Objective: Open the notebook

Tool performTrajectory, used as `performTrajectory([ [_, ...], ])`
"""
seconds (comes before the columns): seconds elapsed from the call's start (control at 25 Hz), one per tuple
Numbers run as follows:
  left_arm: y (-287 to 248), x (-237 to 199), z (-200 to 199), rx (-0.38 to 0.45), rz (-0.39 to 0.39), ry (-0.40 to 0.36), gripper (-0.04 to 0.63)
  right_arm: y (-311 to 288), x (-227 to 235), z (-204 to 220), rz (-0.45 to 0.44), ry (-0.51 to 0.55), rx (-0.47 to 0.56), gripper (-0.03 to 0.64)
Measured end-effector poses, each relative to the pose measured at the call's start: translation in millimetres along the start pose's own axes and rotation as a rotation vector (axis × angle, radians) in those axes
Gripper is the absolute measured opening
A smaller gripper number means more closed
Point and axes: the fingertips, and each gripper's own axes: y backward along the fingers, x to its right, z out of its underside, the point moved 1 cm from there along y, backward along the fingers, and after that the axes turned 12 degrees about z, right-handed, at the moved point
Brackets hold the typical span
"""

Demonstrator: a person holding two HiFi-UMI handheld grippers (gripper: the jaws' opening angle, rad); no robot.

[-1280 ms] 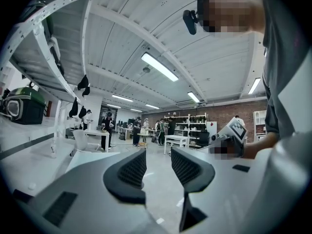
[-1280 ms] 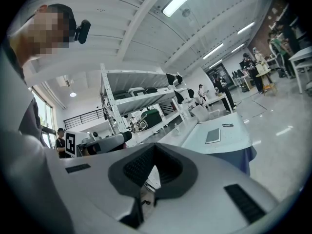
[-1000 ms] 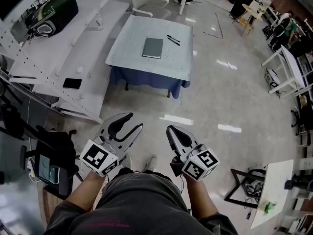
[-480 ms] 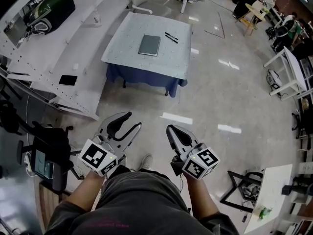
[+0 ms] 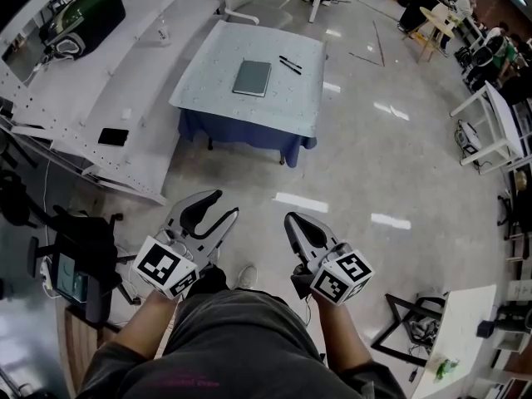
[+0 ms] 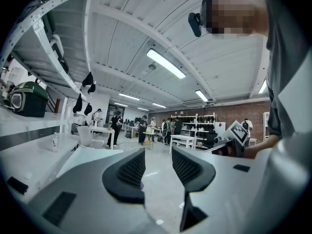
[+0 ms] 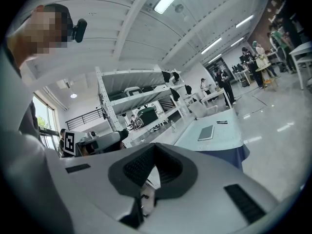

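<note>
Far across the shiny floor [image 5: 374,156], the notebook [image 5: 252,77] lies closed on the bench [image 5: 287,102]. My left gripper [image 5: 224,204] has its jaws a little apart, holding nothing. My right gripper [image 5: 291,220] has its jaws pressed together, empty. Opening is not begun.

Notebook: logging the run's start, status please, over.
Left gripper open, right gripper shut, both empty. Notebook closed on table, far beyond reach. Nothing on it; pens lie apart.
</note>
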Motion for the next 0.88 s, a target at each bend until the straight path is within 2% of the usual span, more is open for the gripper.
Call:
performTrajectory([
  [0.36,-11,-15,-4,0.008,-0.012,-0.008,0.172,-16,12,-7,-0.009,-0.003,-0.001,0.000],
  [0.88,-30,-69,0,0.002,0.002,0.013,0.172,-67,27,-16,0.012,-0.009,-0.018,0.000],
])
